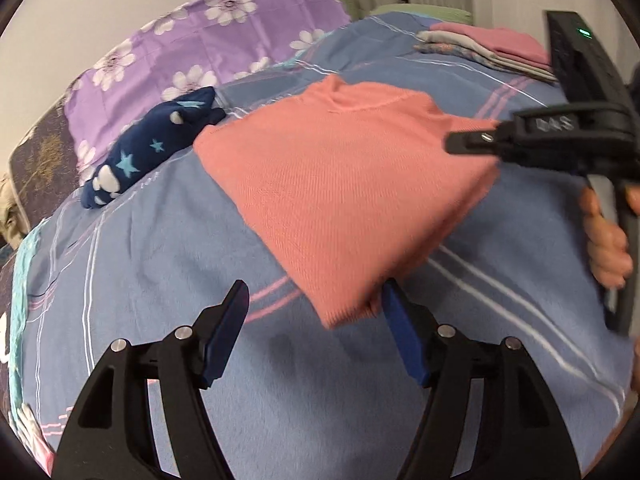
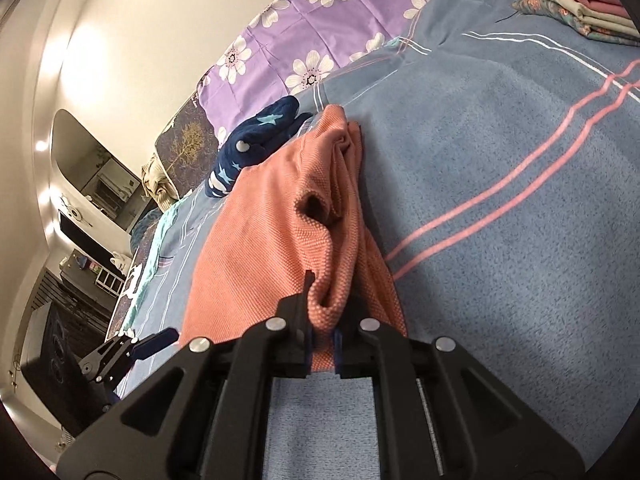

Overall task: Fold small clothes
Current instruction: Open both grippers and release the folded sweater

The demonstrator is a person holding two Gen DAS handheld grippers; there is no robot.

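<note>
With the coral top (image 1: 344, 184) lying part-folded on the bed (image 1: 160, 264), its edge pinched in the closed right gripper (image 2: 322, 346) while the left gripper (image 1: 312, 336) gapes empty beside its near corner, a one-sided pull could drag the fold askew.

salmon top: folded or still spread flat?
Folded. The salmon top lies as a compact rectangle on the blue bedspread, and the right wrist view shows stacked layers at the edge pinched in the right gripper.
</note>
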